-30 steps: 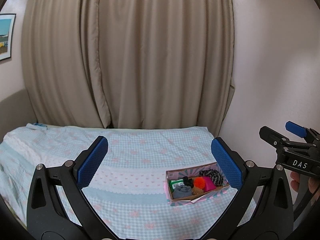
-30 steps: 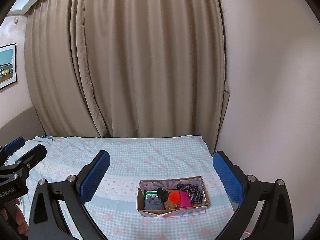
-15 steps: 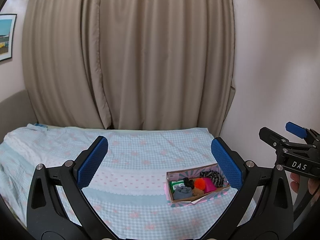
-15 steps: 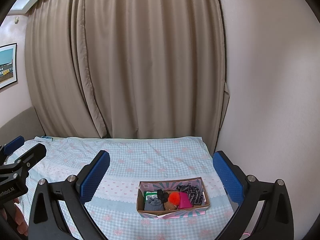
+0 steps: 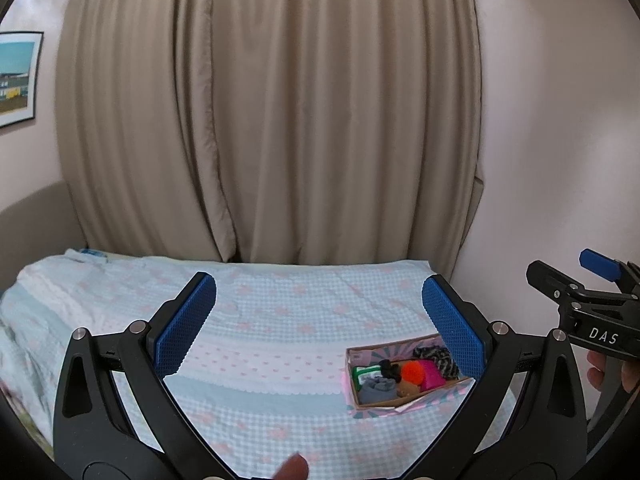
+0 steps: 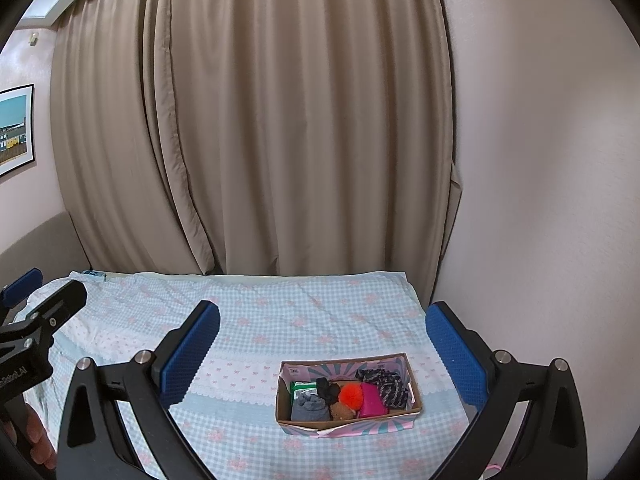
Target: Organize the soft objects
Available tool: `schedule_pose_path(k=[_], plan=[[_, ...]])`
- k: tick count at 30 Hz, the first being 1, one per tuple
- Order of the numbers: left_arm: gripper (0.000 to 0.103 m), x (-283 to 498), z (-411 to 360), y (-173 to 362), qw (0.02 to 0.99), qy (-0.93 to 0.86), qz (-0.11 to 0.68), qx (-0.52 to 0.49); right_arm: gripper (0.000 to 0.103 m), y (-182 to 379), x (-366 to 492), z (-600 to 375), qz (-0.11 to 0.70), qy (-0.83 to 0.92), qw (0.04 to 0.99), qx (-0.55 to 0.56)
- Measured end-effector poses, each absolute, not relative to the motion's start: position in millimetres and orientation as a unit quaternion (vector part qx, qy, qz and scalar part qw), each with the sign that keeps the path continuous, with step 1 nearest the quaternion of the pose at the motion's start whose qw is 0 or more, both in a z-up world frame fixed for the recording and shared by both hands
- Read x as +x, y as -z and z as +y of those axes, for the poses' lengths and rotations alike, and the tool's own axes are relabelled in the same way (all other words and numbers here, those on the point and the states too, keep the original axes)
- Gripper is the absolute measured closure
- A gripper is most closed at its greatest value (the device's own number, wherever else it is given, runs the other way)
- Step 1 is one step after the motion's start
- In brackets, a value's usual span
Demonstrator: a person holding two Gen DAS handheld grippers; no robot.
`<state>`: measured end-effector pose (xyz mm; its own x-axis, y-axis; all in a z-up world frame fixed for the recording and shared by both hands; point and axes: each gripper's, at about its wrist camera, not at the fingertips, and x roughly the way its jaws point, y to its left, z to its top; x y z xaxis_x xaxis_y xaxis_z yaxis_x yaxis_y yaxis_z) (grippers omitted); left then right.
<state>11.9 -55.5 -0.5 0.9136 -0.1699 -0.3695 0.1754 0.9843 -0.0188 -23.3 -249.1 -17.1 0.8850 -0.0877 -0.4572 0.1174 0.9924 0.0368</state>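
Two grippers hover above the bed (image 6: 320, 320), both with fingers spread wide and nothing between them. Seen from the right gripper (image 6: 322, 354), the box (image 6: 348, 420) sits on the cover ahead, between the finger lines and nearer the right finger (image 6: 456, 360). It holds a grey sock (image 6: 310, 407), a black piece (image 6: 328, 390), an orange pom-pom (image 6: 352, 396), a pink item (image 6: 373, 400) and a dark patterned cloth (image 6: 384, 384), packed side by side. From the left gripper (image 5: 318, 328), the box (image 5: 380, 404) lies partly behind the right finger (image 5: 454, 328).
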Motion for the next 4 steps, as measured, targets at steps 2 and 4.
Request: schedule_pose_path(k=[2,4], plan=[[0.000,13.9,-54.2,2.3,0.977,0.089,0.192,0.006,0.000,18.2,-21.2,-247.9,0.237,0.053,0.970,0.032],[0.000,16.7,-52.8,5.7,0.977,0.091,0.195,0.008,0.000,19.2,-17.9,-247.8,0.241,0.052,0.969,0.033]])
